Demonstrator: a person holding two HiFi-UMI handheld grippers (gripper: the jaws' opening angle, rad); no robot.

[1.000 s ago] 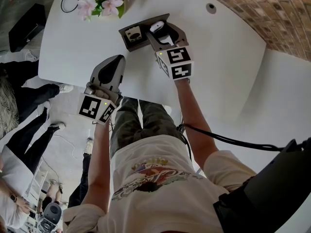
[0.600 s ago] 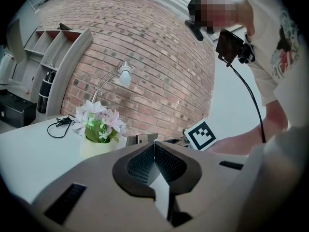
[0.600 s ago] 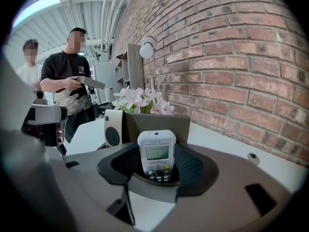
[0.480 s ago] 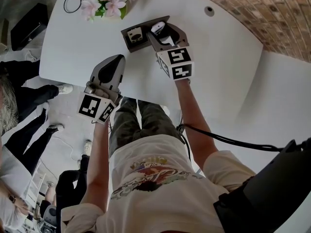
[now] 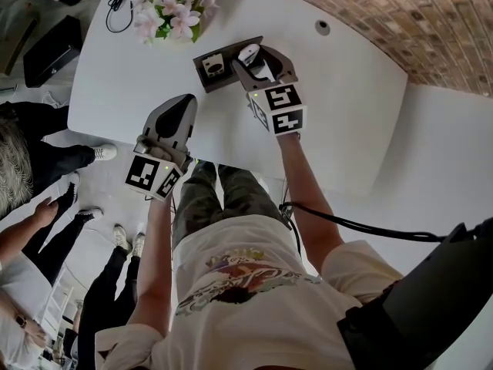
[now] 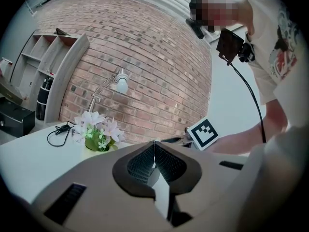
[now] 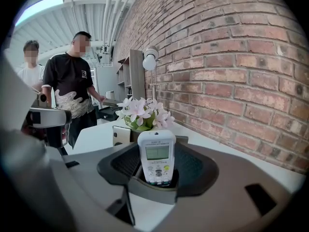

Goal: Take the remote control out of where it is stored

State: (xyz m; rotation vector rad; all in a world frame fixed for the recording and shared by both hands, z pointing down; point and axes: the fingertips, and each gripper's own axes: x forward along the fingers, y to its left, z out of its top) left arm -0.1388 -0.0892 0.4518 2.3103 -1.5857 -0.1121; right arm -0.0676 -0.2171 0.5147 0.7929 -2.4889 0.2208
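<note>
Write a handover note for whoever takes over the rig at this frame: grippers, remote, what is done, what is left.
Left gripper: shut, empty, held by the near edge of the table.
Right gripper: open, one jaw on each side of the remote, not pressing on it.
Remote: upright, its lower end in the dark holder on the table, near the flowers.
Done: right gripper is lined up around the remote.
Left: close on the remote and lift it out of the holder.
</note>
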